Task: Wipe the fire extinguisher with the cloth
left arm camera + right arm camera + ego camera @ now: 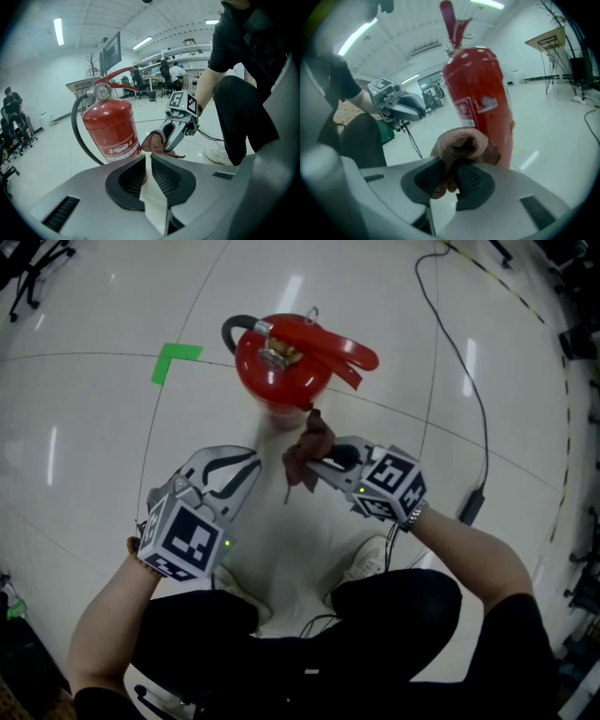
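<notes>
Well, the only vessel I have here is the fire extinguisher (279, 367), a single red cylinder standing upright on the pale floor (84, 456). It is sealed, so I cannot see what it holds. At its top sit one round gauge (102, 91), one red lever handle (333, 348) and one black hose (234, 329) that curves down its side.

My right gripper (319, 465) has its jaws clamped on the cloth (307, 454), one brownish rag bunched into a wad that bulges out past the tips. In the right gripper view the cloth (461, 143) sits directly in front of the cylinder's lower body (480, 89). I cannot tell whether it touches the metal or hangs just beside it.

My left gripper (246, 465) has its jaws drawn together with nothing between them. It points toward the extinguisher's base from the other side, near it but apart from it.

By count: one extinguisher, one cloth, two grippers, one green tape mark (175, 360) on the floor beyond the cylinder, one black cable (473, 399) trailing off to the right, and two white shoes (370, 559) below my hands.
</notes>
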`<state>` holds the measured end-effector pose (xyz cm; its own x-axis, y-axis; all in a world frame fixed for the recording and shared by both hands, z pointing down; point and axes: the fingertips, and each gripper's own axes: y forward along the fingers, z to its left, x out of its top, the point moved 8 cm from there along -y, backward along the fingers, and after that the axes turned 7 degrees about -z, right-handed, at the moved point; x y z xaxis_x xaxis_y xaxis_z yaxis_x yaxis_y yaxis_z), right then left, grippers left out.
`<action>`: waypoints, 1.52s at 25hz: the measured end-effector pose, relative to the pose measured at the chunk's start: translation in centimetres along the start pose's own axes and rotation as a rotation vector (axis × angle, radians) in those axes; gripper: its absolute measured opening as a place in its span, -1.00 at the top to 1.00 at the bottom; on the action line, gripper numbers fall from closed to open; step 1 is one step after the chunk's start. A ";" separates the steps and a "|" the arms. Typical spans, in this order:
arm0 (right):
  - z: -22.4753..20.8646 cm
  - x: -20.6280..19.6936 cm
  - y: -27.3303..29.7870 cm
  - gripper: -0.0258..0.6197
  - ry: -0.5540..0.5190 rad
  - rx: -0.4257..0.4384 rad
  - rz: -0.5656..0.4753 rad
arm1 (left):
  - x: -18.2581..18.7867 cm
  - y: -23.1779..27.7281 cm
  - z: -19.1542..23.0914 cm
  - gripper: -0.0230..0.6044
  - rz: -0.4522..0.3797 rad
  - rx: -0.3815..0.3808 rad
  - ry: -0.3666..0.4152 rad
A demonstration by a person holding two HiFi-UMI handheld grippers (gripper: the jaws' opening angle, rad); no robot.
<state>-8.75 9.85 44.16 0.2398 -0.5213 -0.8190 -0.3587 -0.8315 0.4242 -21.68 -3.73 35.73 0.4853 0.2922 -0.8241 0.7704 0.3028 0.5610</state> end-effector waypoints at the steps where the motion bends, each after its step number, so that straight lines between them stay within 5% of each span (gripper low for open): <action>1: 0.8 0.6 -0.2 0.68 -0.028 0.023 -0.005 | 0.1 -0.2 -0.1 0.79 -0.008 -0.011 -0.007; 8: 5.8 3.5 -0.8 0.68 -0.229 0.154 -0.008 | 1.8 -1.6 -1.1 0.28 -0.068 -0.127 -0.028; 15: 8.8 4.9 -0.9 0.68 -0.410 0.260 0.027 | 3.2 -2.3 -2.7 -0.26 -0.052 -0.249 0.082; 27: 13.5 4.3 -1.2 0.68 -0.681 0.381 0.048 | 1.3 -2.2 -5.8 -0.26 0.070 -0.462 0.172; 35: 14.8 4.4 -1.3 0.68 -0.727 0.424 0.016 | 0.4 -1.7 -7.2 -0.24 0.136 -0.584 0.167; 38: 14.7 4.7 -1.4 0.68 -0.715 0.418 -0.004 | 0.2 -1.8 -7.4 -0.02 0.137 -0.582 0.178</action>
<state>-20.35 11.36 34.00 -0.3386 -0.1530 -0.9284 -0.6991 -0.6195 0.3571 -25.99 2.48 35.14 0.4490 0.4947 -0.7441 0.3298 0.6822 0.6526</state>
